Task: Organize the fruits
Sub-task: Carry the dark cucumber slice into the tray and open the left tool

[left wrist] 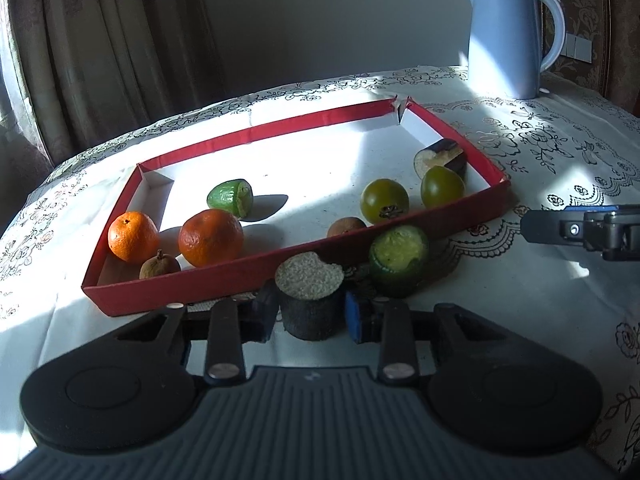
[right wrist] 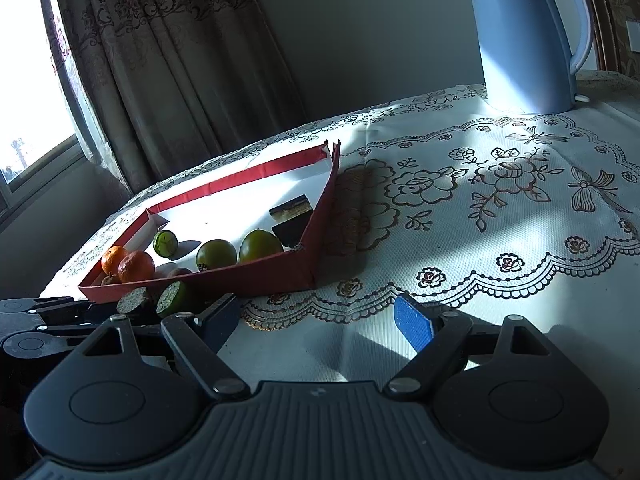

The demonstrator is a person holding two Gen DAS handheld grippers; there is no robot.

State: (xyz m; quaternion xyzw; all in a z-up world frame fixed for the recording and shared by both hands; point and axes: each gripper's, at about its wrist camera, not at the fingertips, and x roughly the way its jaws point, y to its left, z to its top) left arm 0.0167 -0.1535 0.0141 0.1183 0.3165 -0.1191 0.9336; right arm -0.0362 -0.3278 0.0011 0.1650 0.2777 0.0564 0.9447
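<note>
Hard sunlight entered from the window (right wrist: 28, 92) on the left and fell in bright patches across the tablecloth (left wrist: 540, 152), bleaching the white floor of the red tray (left wrist: 304, 160) almost to glare. The fruits cast sharp dark shadows to the right. The wall and curtain (left wrist: 100, 40) behind sat in dim shade, as did the kettle (right wrist: 524, 40). Both views bowed strongly at the edges, with dark vignetted corners. Focus was crisp throughout, without motion blur.
</note>
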